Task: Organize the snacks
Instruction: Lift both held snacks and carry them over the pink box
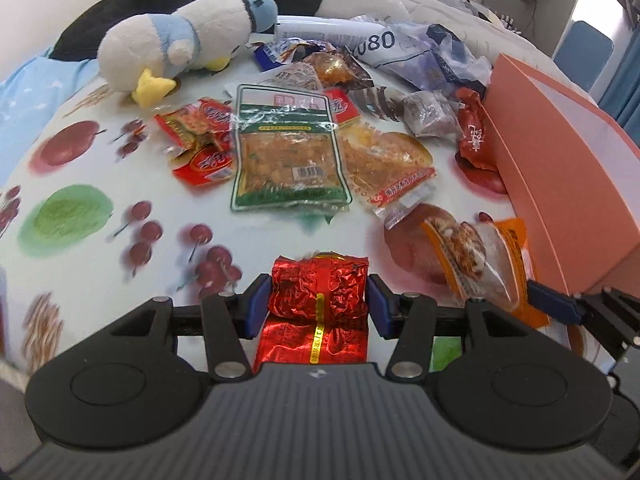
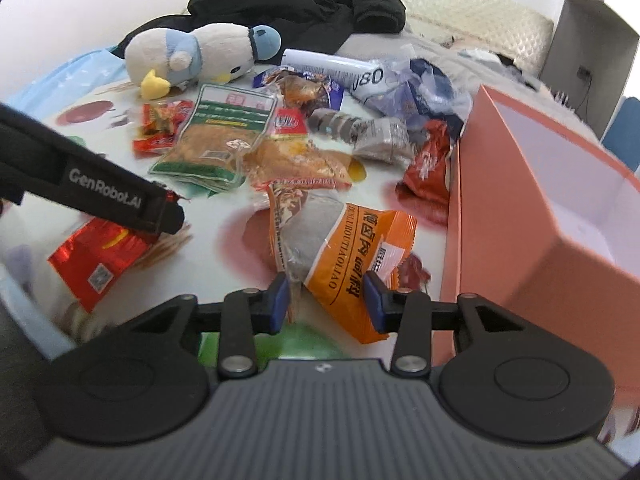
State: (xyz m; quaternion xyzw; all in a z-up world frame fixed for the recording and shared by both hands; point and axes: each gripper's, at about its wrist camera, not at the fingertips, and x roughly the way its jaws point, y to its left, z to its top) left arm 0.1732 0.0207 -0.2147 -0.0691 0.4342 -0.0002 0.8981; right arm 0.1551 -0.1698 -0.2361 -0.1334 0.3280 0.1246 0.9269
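My left gripper (image 1: 319,304) is shut on a crinkled red foil packet (image 1: 320,292), which also shows in the right wrist view (image 2: 96,260) under the left gripper's body. My right gripper (image 2: 326,300) is shut on an orange snack packet (image 2: 352,248); that packet also shows in the left wrist view (image 1: 480,260) beside the box. A pile of snacks lies ahead on the fruit-print cloth (image 1: 80,208), topped by a green-edged clear bag (image 1: 288,152). An open pink box (image 2: 532,208) stands at the right, its white inside showing.
A white and blue plush duck (image 1: 180,44) lies at the back left. Black clothing (image 2: 300,4) and a white plastic bag (image 1: 360,40) lie behind the snacks. A dark red packet (image 2: 428,172) rests against the box's wall. A blue chair (image 1: 584,48) stands far right.
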